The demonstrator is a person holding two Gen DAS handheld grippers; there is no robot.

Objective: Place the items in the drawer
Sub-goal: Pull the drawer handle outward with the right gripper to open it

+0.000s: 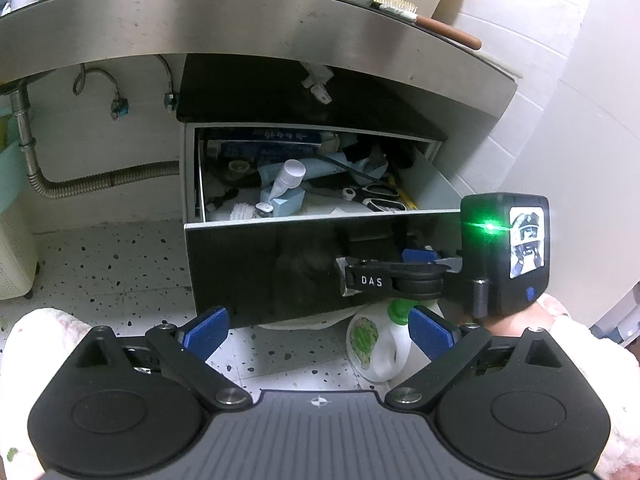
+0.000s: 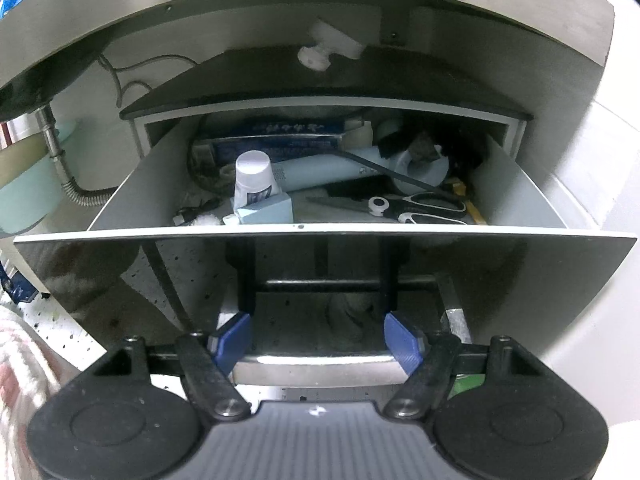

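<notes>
Right wrist view: right gripper [image 2: 316, 338] angled down at drawer [image 2: 320, 236] front.

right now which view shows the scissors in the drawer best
The right wrist view: the scissors lie close, blades and both handle loops clear. The left wrist view shows them smaller and farther off, at the drawer's right side.

Glossy black drawer [image 1: 280, 264]; white speckled floor [image 1: 120, 256]; black-and-white scissors [image 2: 416, 206].

Drawer front [image 2: 520, 280]: glossy black, mirror-like. Counter apron [image 1: 240, 20]: brushed steel. Drain hose [image 1: 100, 180]: ribbed metal. Floor [image 1: 100, 264]: speckled, probably terrazzo.
</notes>
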